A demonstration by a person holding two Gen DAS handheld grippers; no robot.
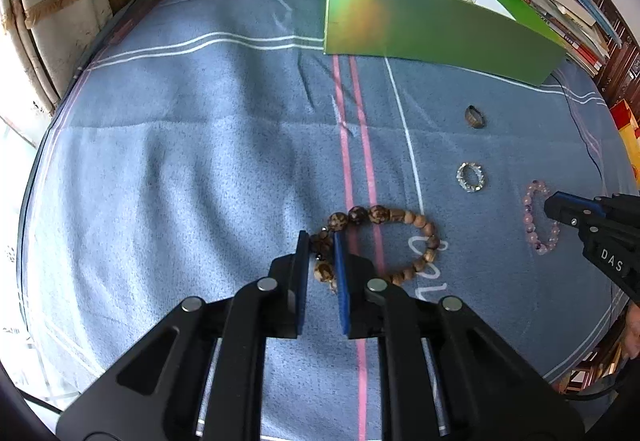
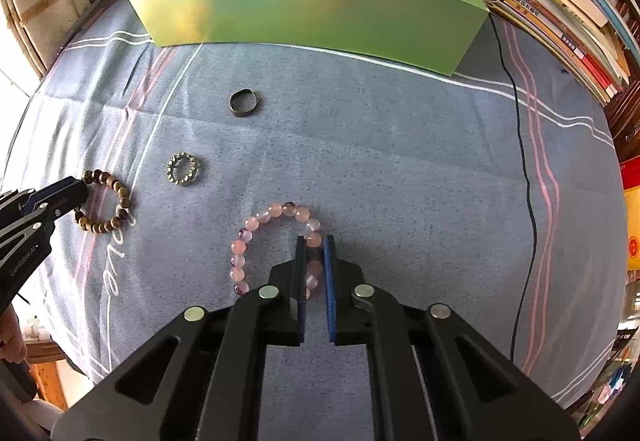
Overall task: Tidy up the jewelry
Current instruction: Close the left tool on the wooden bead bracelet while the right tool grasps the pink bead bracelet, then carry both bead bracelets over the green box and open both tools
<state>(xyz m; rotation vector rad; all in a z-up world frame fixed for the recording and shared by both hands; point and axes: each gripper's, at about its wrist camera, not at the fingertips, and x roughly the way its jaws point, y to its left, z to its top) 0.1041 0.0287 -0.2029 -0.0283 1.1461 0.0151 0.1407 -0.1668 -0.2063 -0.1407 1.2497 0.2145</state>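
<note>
— The left hand-held gripper [image 1: 321, 241] stands steeply over the blue striped cloth [image 1: 180, 169], its pads pinched on the dark-mottled end of the wooden bead bracelet [image 1: 384, 241]. What of the rest of the loop?

— It lies flat on the cloth, curling away to the right across the pink stripes. The right hand-held gripper [image 2: 316, 243], pointed down as steeply, has its narrow jaws nipped on the right side of the pink bead bracelet [image 2: 272, 245], whose other beads rest on the cloth to the left of the fingers.

— And between the two bracelets?

— A small sparkling ring [image 2: 183, 169] sits on the cloth, apart from both, and beyond it a dark plain ring [image 2: 243, 102], nearer the box.

— The box?

— A green box [image 2: 320, 9], open-topped with a white inside, stands at the far edge of the cloth; a few small things show over its rim, too hidden to name. Stacks of books [image 2: 560, 1] flank it at either side, and a thin black cable [image 2: 524, 161] runs down the cloth at the right. Part of a person's hand [image 2: 12, 337] shows at the left edge of the right wrist view.
</note>
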